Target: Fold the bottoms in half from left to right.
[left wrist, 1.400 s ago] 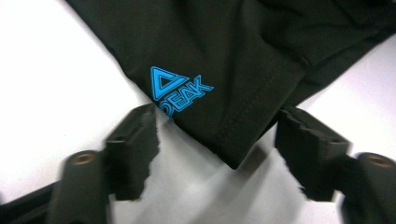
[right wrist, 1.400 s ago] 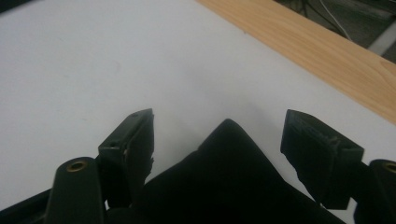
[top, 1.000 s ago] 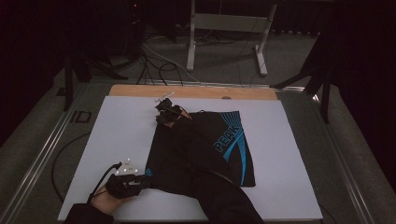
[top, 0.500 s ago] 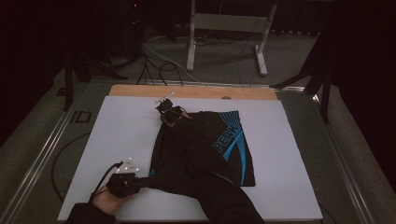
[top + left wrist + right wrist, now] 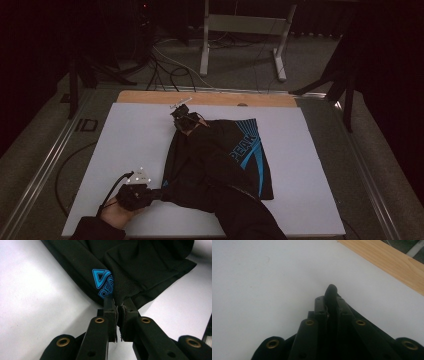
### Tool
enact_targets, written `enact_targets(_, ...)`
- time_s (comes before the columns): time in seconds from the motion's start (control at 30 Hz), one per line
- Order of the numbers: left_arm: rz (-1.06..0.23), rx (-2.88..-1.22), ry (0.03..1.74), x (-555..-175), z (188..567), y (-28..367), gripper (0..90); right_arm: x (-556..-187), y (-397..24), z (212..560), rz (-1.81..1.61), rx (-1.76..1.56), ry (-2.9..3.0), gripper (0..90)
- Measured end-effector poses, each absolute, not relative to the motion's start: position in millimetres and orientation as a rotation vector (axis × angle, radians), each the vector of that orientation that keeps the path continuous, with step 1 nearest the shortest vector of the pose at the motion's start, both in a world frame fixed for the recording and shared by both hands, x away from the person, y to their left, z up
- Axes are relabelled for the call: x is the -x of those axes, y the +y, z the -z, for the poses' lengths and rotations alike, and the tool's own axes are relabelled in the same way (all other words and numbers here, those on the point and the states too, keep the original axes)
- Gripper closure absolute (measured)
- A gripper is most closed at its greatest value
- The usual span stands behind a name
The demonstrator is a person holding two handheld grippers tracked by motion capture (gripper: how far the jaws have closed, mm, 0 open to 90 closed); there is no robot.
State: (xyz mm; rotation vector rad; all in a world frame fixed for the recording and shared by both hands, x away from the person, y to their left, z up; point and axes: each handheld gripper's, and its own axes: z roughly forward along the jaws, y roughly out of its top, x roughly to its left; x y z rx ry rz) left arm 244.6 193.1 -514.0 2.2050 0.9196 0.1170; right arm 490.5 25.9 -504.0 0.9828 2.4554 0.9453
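White board [image 5: 130, 145] covers the table, with a strip of bare wood [image 5: 210, 98] along its far edge. Working left to right in the high view, we note the left hand [image 5: 117, 212] at the near left corner of the board, wrapped around the left gripper [image 5: 159, 192]. That gripper meets the near left corner of the black garment [image 5: 210, 165]. In the left gripper view the jaws are closed to a narrow slit with a fold of the black knit fabric [image 5: 125, 285] pinched between them; a blue triangular logo [image 5: 103, 282] sits on the cloth just beyond the left jaw.

We see the garment lying spread over the middle of the board, partly bunched, with blue stripes and lettering [image 5: 248, 145] on its right half. A dark sleeve crosses over its near part from the bottom edge.

At the garment's far left corner, near the wooden strip, we log the right gripper [image 5: 184, 121]. In the right gripper view its jaws are drawn close together on a rounded black edge of the fabric [image 5: 331, 293], which pokes out past the jaw tips above the white surface.
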Motion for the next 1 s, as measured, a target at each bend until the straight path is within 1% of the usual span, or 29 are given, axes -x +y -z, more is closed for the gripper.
enact_targets(0.33,-0.149,-2.202,0.880,-243.3,498.3,187.9,86.4,-486.7,12.5,492.9,-0.982,-0.975,2.423,82.8)
enact_targets(1.0,-0.162,-2.221,0.750,-247.8,466.8,148.7,86.5,-479.9,-29.4,466.9,-1.023,-1.002,2.359,82.8)
